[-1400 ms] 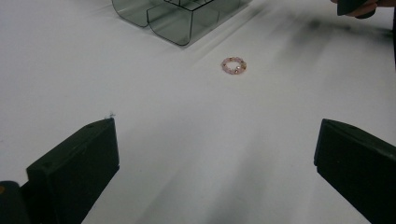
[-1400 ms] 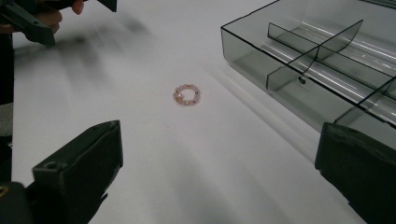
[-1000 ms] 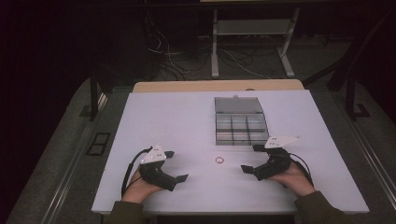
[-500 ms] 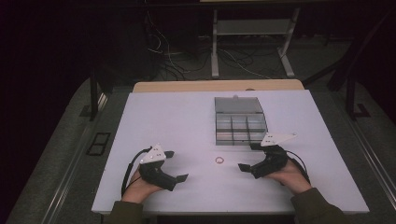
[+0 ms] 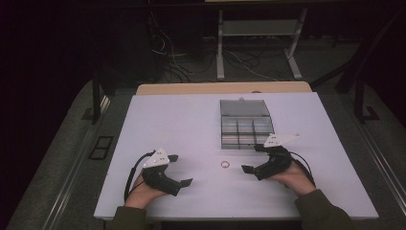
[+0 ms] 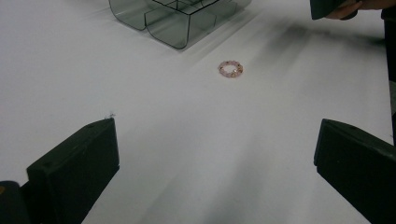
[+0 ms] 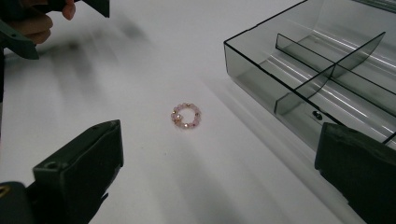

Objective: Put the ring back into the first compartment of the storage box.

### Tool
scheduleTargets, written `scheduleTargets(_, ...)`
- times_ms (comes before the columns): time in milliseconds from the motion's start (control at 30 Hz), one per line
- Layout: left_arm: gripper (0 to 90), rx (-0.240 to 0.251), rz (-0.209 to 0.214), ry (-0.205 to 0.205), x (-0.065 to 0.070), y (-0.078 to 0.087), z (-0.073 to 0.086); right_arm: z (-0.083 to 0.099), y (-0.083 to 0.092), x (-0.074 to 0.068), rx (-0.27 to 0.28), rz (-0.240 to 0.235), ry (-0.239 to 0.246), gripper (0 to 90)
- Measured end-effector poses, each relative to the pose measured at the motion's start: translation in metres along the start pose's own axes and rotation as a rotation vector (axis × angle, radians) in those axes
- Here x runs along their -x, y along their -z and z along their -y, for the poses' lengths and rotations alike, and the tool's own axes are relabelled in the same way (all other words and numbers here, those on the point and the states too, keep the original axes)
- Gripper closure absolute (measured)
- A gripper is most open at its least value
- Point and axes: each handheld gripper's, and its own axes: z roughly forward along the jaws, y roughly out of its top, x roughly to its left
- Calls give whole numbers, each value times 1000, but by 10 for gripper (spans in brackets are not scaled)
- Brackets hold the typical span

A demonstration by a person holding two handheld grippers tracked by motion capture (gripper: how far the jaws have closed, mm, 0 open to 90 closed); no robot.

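A small pink beaded ring (image 5: 224, 164) lies flat on the white table (image 5: 191, 120) between my two grippers; it also appears in the left gripper view (image 6: 230, 69) and the right gripper view (image 7: 186, 115). My left gripper (image 5: 179, 169) rests at the near left, open, jaws pointing right toward the ring. My right gripper (image 5: 253, 158) stands open just right of the ring, jaws spread wide, nothing between them. Behind the ring sits a clear grey compartment box (image 5: 245, 125), its lid laid back; its near wall (image 7: 261, 70) is close to my right gripper.
The box's dividers (image 7: 327, 70) split it into several compartments; one holds a tiny dark object (image 7: 317, 115). A wooden strip (image 5: 225, 88) borders the table's far edge. Cables and a metal stand (image 5: 258, 38) lie on the floor beyond.
My right gripper has shifted left and a little forward toward the ring. The left gripper and the ring have stayed put.
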Motion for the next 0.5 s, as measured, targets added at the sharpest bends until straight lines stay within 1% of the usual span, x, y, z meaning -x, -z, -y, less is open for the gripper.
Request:
scheduleTargets(67,0,-3,-1,-2,0,0,0,-1,0,0,-4,6,5,9)
scheduleTargets(133,0,-2,-1,-1,0,0,0,-3,0,-1,-7,6,6,45)
scheduleTargets(167,0,-1,-1,-1,0,0,0,-3,-1,-1,2,8,13,46)
scheduleTargets(300,0,1,0,0,0,0,0,-6,-3,-1,-3,8,13,47)
scheduleTargets(367,0,1,0,0,0,0,0,-8,-4,-2,-4,2,19,74)
scheduleTargets(433,0,2,0,0,0,1,0,-8,-5,-2,-4,-1,20,139)
scheduleTargets(500,0,2,1,1,0,1,0,-10,-7,-2,-9,3,27,158)
